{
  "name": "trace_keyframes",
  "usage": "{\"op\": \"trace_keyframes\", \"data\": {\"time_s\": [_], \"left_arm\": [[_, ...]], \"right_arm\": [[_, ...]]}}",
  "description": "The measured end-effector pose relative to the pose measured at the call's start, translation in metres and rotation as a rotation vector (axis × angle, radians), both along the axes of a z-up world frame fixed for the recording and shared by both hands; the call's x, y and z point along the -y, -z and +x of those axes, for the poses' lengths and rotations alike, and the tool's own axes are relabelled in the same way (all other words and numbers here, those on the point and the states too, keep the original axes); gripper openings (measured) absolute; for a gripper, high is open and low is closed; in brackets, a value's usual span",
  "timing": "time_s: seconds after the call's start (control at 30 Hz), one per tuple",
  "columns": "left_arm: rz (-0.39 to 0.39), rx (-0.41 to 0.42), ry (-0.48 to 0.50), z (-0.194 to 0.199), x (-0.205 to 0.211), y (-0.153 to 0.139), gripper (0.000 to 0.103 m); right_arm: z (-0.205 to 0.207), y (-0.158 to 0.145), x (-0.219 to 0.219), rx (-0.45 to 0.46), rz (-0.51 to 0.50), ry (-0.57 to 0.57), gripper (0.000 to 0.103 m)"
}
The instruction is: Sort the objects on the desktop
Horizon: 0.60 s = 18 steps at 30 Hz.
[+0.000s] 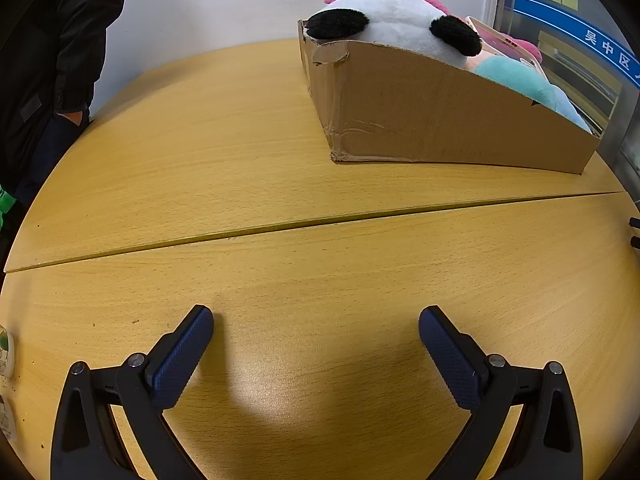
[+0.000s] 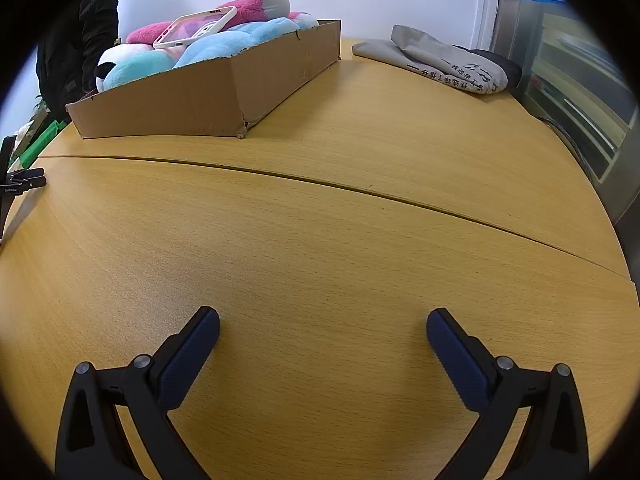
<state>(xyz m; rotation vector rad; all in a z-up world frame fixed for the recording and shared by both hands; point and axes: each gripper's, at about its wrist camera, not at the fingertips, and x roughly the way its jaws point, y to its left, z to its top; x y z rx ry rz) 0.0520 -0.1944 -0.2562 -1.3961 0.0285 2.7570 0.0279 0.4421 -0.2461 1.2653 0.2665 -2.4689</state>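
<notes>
A cardboard box point(image 1: 432, 120) point(image 2: 192, 96) stands on the far half of the wooden table point(image 1: 280, 280) point(image 2: 320, 240). It holds a white and black panda plush point(image 1: 392, 16), pink and light blue plush toys point(image 2: 224, 44) and a white-rimmed phone case point(image 2: 196, 28) lying on top. My left gripper point(image 1: 316, 320) is open over bare table, well short of the box. My right gripper point(image 2: 323, 322) is also open, with nothing between its fingers.
A person in a black jacket point(image 1: 48, 60) point(image 2: 76, 52) stands at the table's far left edge. Folded grey cloth with printed characters point(image 2: 444, 60) lies at the far right. A seam point(image 1: 320, 220) crosses the table. Small packets point(image 1: 6, 352) sit at the left edge.
</notes>
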Motion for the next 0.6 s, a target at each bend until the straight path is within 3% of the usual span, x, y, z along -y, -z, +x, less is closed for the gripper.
{"op": "trace_keyframes", "data": {"time_s": [0.07,0.6], "left_arm": [[-0.003,-0.004,0.001,0.0136,-0.0161,0.0007,0.103],[-0.003,-0.005,0.002,0.0089,-0.013,0.0027,0.103]], "right_arm": [[-0.0009,0.0003,-0.0035,-0.001,0.0,-0.006,0.103],[-0.0027,0.0008,-0.0063,-0.005,-0.001,-0.017,0.103]]}}
